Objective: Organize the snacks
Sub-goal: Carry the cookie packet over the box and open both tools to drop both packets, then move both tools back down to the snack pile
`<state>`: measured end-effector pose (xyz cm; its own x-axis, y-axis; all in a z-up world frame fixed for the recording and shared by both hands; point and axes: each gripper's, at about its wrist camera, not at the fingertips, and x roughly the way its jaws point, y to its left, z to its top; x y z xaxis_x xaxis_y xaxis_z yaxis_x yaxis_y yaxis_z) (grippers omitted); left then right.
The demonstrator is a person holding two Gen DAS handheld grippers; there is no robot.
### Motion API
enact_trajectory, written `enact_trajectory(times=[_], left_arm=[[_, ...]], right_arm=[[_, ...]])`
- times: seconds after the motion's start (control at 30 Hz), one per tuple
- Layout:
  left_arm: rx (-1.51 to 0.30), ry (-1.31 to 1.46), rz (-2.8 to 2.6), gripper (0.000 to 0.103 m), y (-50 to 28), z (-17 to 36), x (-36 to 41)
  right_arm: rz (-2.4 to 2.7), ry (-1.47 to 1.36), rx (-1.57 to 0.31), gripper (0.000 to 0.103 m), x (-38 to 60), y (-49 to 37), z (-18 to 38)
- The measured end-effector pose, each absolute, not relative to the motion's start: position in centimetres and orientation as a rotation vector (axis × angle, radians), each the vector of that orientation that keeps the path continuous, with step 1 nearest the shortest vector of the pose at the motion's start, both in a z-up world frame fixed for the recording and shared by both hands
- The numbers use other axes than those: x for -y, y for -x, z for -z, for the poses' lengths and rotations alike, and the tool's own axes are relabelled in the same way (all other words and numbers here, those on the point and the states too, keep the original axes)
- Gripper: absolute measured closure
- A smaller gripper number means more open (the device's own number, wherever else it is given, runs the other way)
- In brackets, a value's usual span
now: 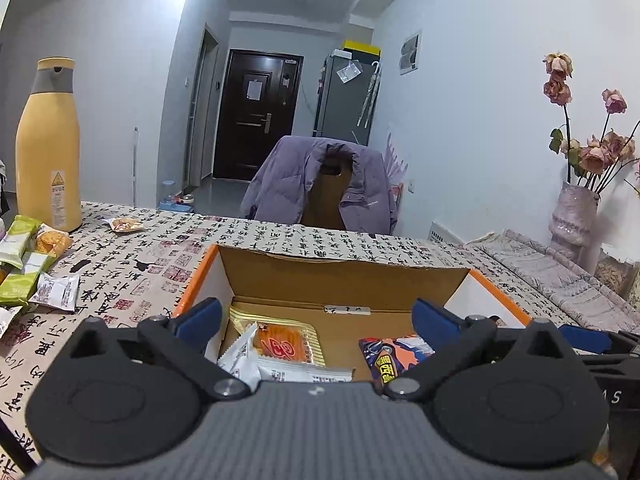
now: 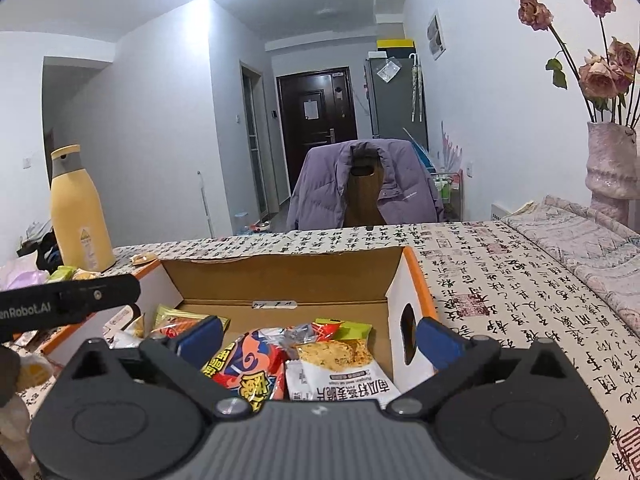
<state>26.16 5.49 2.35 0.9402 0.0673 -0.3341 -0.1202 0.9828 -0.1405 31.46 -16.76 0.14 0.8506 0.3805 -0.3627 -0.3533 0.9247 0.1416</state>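
Both claws, left claw (image 1: 316, 316) and right claw (image 2: 320, 334), released over box (image 2: 280, 276); loose packets (image 1: 24, 264) at 9 o'clock risk being missed.

Two wrist views, close over the same cardboard box (image 1: 344, 280), facing the door (image 2: 316, 108).

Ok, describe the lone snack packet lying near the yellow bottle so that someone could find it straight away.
Start at the tall yellow bottle standing on the calligraphy-print tablecloth. Just right of its base lies one small clear packet showing orange-brown biscuits. Unlike the green and white packets heaped nearer the camera, it lies alone, touching nothing.
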Motion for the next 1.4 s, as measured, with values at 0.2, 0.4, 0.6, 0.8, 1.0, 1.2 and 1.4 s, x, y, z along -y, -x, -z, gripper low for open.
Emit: enact_trajectory(times=[0.2, 0.4, 0.6, 0.8, 1.0, 1.2, 1.4], left_arm=[[-0.319, 0.162, -0.098, 0.000, -26.1, -2.7, -5.3], [-0.294, 0.171, -0.120, 0.000, -25.3, -4.1, -5.0], [-0.301, 0.166, -0.139, 0.000, -23.7, -4.8, -5.1], [-0.295, 0.161, -0.141, 0.000, -21.5, -5.1, -5.1], [-0.299, 0.151, -0.133, 0.000, -18.8, -5.0, -5.0], [-0.317, 0.144, -0.123, 0.000, -16.2, -4.4, -5.0], [-0.351, 0.133, -0.103, 0.000, -13.9, -3.2, -4.7]], right_arm=[[-0.379, -0.068, -0.385, 0.000, 16.8, -31.5, -0.1], [-0.348, -0.044, -0.361, 0.000, 16.6, -31.4, -0.6], [-0.351, -0.061, -0.336, 0.000, 17.1, -29.7, -2.4], [-0.348, -0.049, -0.338, 0.000, 17.4, -27.5, -3.1], [-0.346, -0.024, -0.341, 0.000, 17.6, -24.9, -3.1], [-0.348, -0.004, -0.362, 0.000, 17.8, -22.3, -2.5], [-0.353, 0.019, -0.407, 0.000, 18.0, -20.2, -1.2]])
